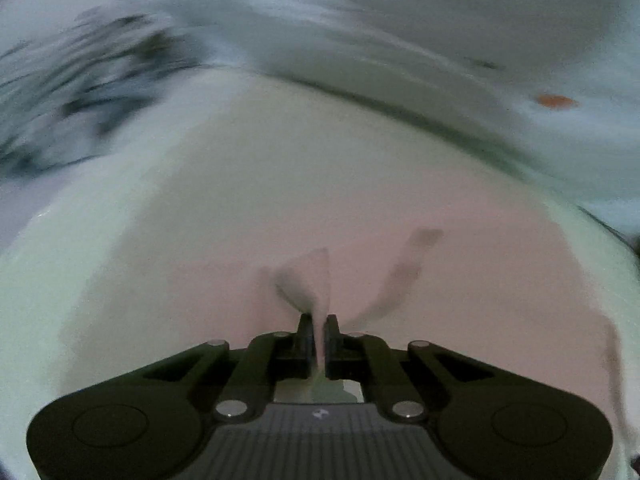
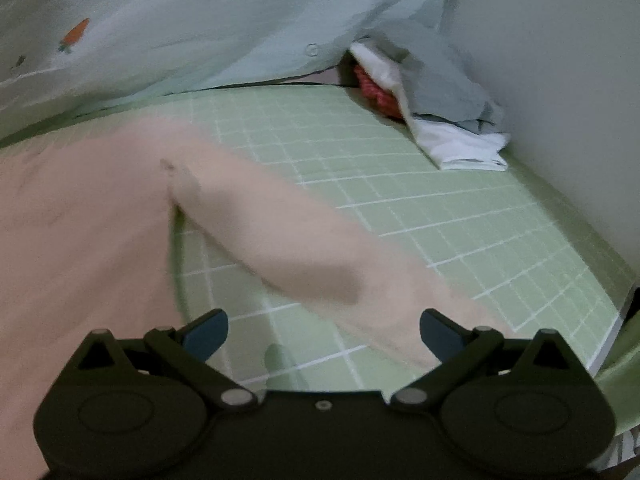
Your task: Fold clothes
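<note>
Item: pink garment (image 2: 80, 216) on my green checked sheet (image 2: 440, 216). My left gripper (image 1: 319, 322) clenched on its fabric; my right gripper (image 2: 324, 332) released, sleeve beneath.

Pale pink garment (image 2: 80, 216) spread flat over a green gridded bed sheet, one long sleeve (image 2: 280, 240) angled out across the grid toward the near right. A small pinch of its fabric (image 1: 320, 320) stands raised, clamped in the left claw (image 1: 319, 332).

Blurred bedding (image 1: 360, 40), pink garment (image 2: 80, 220) cut off left
</note>
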`<state>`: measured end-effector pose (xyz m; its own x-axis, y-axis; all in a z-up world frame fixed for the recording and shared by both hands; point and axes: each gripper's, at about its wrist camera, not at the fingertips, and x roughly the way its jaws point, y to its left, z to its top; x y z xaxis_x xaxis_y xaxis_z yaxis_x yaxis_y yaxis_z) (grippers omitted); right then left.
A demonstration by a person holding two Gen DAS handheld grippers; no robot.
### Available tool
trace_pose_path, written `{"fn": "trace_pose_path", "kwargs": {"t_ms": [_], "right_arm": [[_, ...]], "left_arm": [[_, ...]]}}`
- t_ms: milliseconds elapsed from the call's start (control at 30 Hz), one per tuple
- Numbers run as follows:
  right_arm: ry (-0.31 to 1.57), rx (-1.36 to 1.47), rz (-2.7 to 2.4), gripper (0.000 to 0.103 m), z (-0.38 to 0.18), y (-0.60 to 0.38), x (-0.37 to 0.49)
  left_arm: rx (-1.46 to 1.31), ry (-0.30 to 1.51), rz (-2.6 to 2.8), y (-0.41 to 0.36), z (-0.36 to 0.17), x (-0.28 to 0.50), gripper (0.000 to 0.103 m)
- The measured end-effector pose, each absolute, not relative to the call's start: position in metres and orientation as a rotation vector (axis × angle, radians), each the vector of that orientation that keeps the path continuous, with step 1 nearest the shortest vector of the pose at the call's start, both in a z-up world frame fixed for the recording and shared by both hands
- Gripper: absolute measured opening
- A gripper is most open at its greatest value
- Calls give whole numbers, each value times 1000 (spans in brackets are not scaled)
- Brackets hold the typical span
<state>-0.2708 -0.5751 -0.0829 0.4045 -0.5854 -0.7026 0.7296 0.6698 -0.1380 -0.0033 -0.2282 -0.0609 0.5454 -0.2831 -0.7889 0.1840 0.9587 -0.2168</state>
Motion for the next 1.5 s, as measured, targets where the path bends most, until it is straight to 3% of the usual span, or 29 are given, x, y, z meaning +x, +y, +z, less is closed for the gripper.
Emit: {"fn": "trace_pose_path", "kwargs": {"t_ms": [67, 100, 167, 233, 300, 600, 733, 900, 967, 1067, 1133, 1167, 1200, 1233, 1500], "right_arm": [[795, 217, -856, 103, -83, -585, -275], [794, 224, -866, 103, -82, -589, -277], [792, 236, -880, 103, -82, -596, -280], [793, 237, -878, 103, -81, -601, -279], [794, 224, -857, 103, -80, -601, -273], [768, 260, -591, 102, -68, -563, -205], [787, 320, -454, 94, -72, -532, -163], [864, 332, -340, 69, -90, -495, -126], [894, 337, -311, 64, -97, -484, -119], [908, 299, -284, 66, -102, -474, -114], [904, 258, -260, 53, -102, -470, -112], [903, 243, -246, 40, -102, -470, -111], [903, 232, -230, 16, -100, -470, -111], [903, 221, -213, 5, -99, -471, -111], [781, 274, -209, 3, -69, -503, -118]], "left_arm": [[-131, 959, -434, -266, -54, -7, 6], [-148, 964, -527, -283, -50, -10, 12], [-120, 944, -648, -309, -43, -20, 31], [-25, 904, -649, -322, -39, -31, 78], [47, 870, -573, -318, -42, -35, 86], [-21, 1065, -106, -229, -82, -8, 89], [-44, 1107, -23, -198, -93, -8, 90], [-58, 1140, 21, -171, -96, -6, 90], [-62, 1147, 30, -165, -97, -9, 91], [-66, 1153, 37, -155, -100, -11, 91], [-67, 1158, 38, -153, -101, -11, 91], [-70, 1161, 37, -153, -102, -10, 91], [-73, 1165, 34, -154, -103, -9, 91], [-72, 1168, 27, -155, -104, -7, 91], [-29, 1155, -21, -182, -103, -1, 91]]}}
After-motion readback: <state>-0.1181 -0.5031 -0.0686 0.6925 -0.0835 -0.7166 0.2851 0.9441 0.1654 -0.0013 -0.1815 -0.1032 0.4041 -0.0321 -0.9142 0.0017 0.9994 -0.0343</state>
